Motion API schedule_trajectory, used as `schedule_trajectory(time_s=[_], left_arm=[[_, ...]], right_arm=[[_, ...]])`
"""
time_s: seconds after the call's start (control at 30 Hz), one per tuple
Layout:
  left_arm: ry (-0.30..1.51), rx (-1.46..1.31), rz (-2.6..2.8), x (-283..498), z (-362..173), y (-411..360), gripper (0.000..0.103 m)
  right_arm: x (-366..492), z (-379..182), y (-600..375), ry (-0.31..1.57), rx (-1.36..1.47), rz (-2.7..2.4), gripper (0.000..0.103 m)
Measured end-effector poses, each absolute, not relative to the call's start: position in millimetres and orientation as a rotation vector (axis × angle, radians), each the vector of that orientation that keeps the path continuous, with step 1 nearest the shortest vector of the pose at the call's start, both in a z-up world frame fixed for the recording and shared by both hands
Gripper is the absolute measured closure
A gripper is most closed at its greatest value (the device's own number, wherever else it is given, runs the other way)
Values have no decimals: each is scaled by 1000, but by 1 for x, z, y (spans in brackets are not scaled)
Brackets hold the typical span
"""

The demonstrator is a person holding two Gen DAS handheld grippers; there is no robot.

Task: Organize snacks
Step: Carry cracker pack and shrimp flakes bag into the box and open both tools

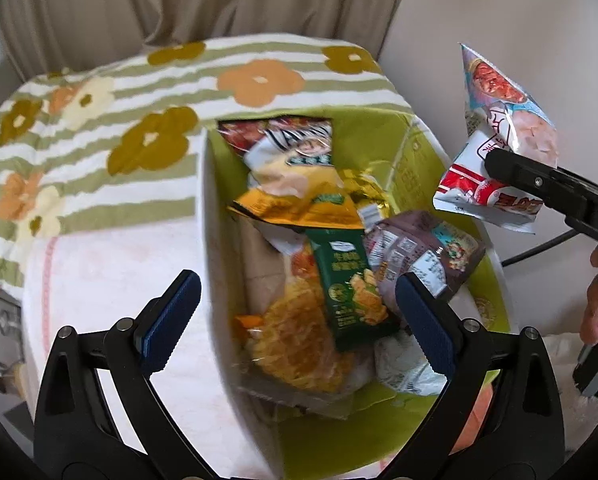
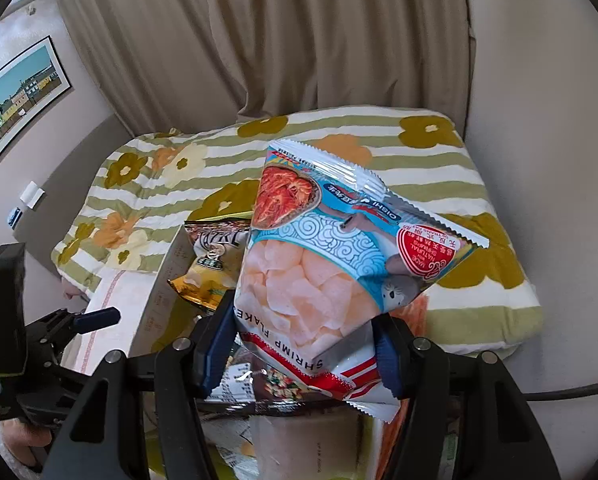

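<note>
Shrimp flakes bag (image 2: pixel 331 264): puffed pale-blue and red packet, serrated seams, clamped at its lower end in the right gripper (image 2: pixel 299 354) above the box (image 1: pixel 209 208). Left gripper (image 1: pixel 295 316) released, jaws wide and empty over the green snack pack (image 1: pixel 349 288) lying among other packets in the box. Box sits on a flowered striped blanket (image 1: pixel 99 128); beige curtain (image 2: pixel 299 40) behind.

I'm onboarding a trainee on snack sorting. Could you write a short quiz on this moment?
1. True or false: the left gripper holds a packet.
2. What does the right gripper grip?
3. The green packet lies: A) on the striped flower blanket, B) in the box, C) in the right gripper.

Key: 1 false, it is open and empty. 2 the shrimp flakes bag. 3 B.
</note>
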State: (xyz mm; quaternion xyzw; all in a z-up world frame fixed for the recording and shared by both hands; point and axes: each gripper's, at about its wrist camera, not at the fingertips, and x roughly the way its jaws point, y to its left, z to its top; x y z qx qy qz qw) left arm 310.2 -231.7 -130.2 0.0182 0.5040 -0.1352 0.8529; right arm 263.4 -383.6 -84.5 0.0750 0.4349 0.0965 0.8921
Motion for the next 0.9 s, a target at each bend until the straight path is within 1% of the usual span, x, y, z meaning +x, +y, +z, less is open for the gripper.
schedule_trajectory(time_s=[0.2,0.27,0.3,0.33,0.4,0.43,0.67,0.77,0.9], left_arm=[[1044,55,-262,313,-124,-226,5],[1046,60,-252,312,-125,-225,5],[1049,60,-247,312,-125,-223,5],[1050,60,-243,310,-125,-223,5],[1055,62,-233,310,-125,-220,5],[1055,64,-226,309,-125,-218,5],[1037,55,-208,298,-122,-201,5],[1022,42,-215,289,-116,-192,5],[958,36,-231,264,-93,-176,5]], right_arm=[[283,-87,-372,934,139,224,46],[289,-91,-368,953,126,235,43],[292,-94,-366,959,120,234,37],[293,-96,-365,964,113,225,23],[293,-100,-364,962,102,186,6],[292,-101,-364,960,99,164,4],[273,-101,-363,936,100,97,4],[260,-91,-359,916,109,78,4],[232,-66,-345,855,92,49,4]])
